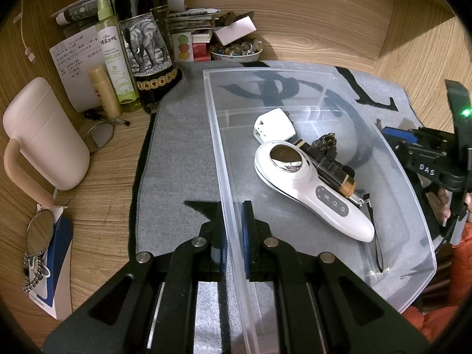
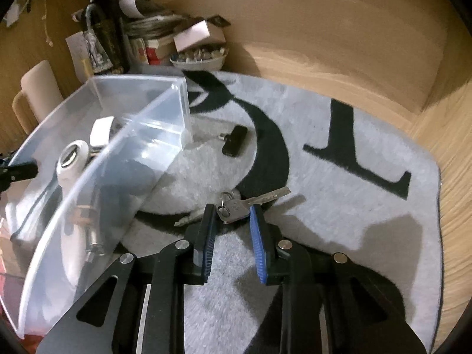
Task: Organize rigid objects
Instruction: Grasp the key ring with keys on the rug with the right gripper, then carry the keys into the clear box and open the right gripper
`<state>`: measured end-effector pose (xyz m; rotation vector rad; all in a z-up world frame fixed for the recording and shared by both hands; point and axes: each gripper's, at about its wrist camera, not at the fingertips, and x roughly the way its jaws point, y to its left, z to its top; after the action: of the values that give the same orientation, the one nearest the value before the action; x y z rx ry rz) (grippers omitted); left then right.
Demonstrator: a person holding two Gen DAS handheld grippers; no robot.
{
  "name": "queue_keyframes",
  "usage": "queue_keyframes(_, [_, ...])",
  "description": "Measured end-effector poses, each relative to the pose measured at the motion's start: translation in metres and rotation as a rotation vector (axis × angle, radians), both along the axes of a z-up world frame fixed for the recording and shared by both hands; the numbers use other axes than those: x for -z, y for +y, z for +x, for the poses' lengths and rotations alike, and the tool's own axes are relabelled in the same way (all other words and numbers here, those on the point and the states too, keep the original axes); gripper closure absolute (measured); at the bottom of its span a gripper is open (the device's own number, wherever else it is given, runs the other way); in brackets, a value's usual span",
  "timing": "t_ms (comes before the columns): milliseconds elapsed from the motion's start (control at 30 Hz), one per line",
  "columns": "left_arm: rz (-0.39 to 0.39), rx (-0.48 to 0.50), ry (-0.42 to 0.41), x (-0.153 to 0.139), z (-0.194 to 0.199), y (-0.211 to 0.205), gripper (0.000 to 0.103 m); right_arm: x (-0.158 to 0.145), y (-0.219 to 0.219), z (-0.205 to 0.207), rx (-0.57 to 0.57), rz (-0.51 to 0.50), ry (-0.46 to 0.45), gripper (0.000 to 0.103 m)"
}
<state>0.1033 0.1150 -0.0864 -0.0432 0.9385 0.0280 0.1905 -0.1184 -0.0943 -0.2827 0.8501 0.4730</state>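
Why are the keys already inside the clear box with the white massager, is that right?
Not quite. The keys lie on the grey rug, outside the clear box, between the open fingers of the right gripper; the right wrist view shows this. The white massager really is in the box.

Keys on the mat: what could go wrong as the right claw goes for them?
1. The right claw is open around the keys, which lie flat on the soft mat; the pads may slip off.
2. The left claw pinches the tub by one wall only; it could tip.
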Motion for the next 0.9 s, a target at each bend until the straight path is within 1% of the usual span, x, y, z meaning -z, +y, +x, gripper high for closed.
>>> queue_keyframes(233, [0.001,0.000,0.000,0.000,0.000,0.000,0.096,-0.024,-0.002,-0.009,-0.001,0.021,-0.056,0.082])
queue_keyframes(367, [0.000,0.000,0.000,0.000,0.000,0.000,0.096,-0.043,0.002,-0.017,-0.018,0.038,-0.108,0.082])
queue_keyframes(700, [0.000,0.000,-0.001,0.000,0.000,0.000,0.096,-0.088,0.022,-0.035,-0.082,0.091,-0.232,0.082])
queue_keyframes(900, [0.001,0.001,-0.001,0.000,0.000,-0.001,0.096,-0.104,0.040,-0.046,-0.140,0.119,-0.280,0.082])
